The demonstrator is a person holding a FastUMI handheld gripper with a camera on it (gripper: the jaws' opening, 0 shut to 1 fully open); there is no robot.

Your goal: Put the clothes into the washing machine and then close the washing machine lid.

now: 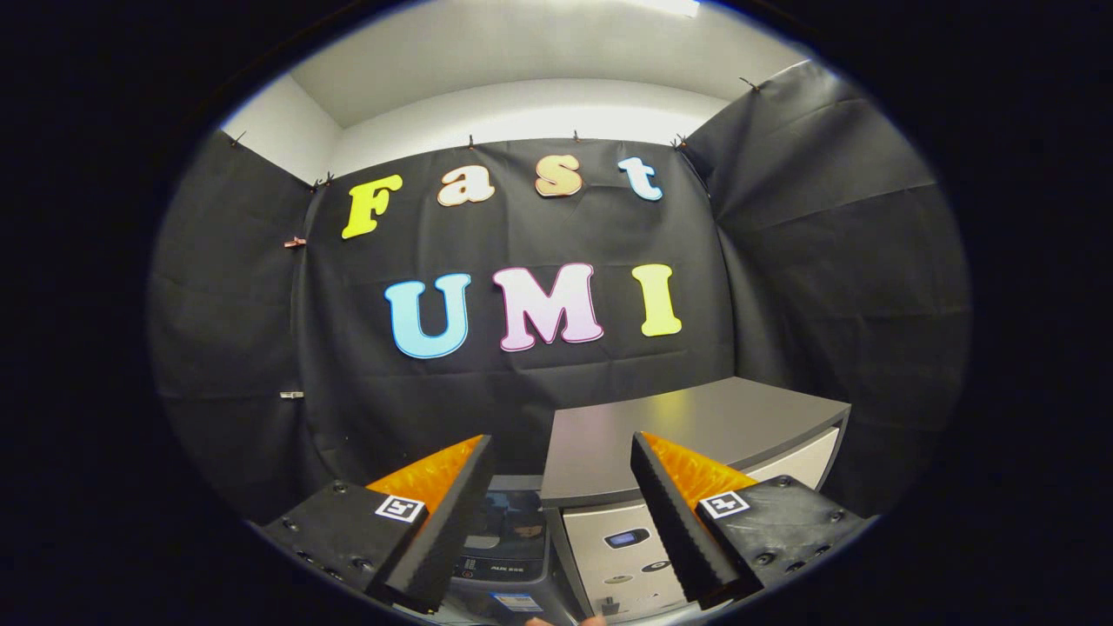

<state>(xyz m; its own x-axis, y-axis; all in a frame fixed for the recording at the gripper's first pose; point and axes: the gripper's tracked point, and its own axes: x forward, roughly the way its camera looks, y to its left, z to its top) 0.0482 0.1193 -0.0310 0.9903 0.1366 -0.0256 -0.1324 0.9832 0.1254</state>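
My gripper (pixel 561 437) is open and held high, with nothing between its fingers. Low down between the fingers I see the top of a dark appliance (pixel 511 543), which looks like the washing machine; whether its lid is up or down I cannot tell. Directly beside it, behind my right finger, stands a grey unit (pixel 696 426) with a flat top and a pale front panel carrying a small display (pixel 626 538).
Black cloth walls (pixel 826 287) close the booth behind and on both sides. The grey unit's flat top is bare. A bit of a person's hand (pixel 561 620) shows at the very bottom, below the fingers.
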